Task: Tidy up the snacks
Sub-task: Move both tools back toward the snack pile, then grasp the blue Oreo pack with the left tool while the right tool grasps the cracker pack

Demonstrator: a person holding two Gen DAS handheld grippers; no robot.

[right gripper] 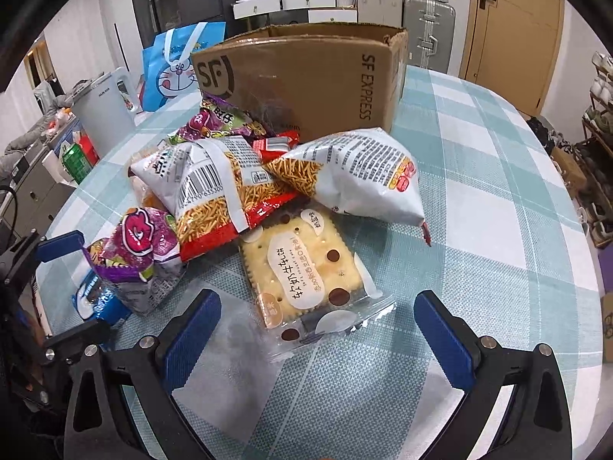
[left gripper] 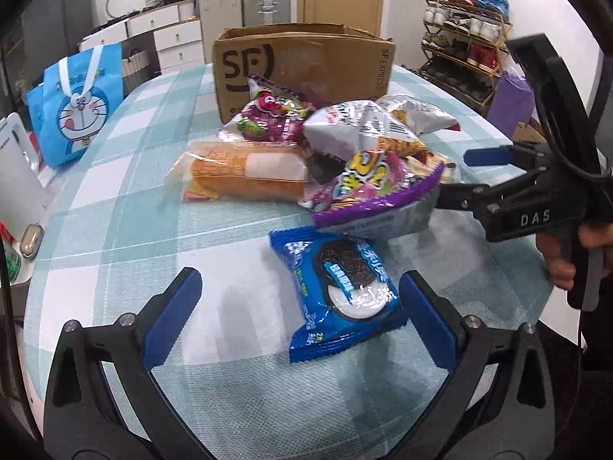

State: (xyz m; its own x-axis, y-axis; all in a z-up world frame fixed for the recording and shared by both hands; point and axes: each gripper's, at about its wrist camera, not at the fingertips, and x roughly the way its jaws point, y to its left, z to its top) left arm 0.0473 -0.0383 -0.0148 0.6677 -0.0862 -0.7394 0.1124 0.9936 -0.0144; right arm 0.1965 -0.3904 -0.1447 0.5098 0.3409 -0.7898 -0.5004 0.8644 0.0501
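While both spread wide, left gripper [left gripper: 295,316] over cookie pack [left gripper: 339,291], right gripper [right gripper: 318,329] over cracker pack [right gripper: 306,268].

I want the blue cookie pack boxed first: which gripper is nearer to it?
Left. The left gripper is open right around the blue cookie pack; the right gripper is open at the cracker pack, farther off.

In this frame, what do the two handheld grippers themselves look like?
Both are black frames with silver screws, each ending in two blue-padded jaws. The left gripper shows this up close. The right gripper, seen side-on, carries white "DAS" lettering, a pistol-style handle and a black cable looping above it.
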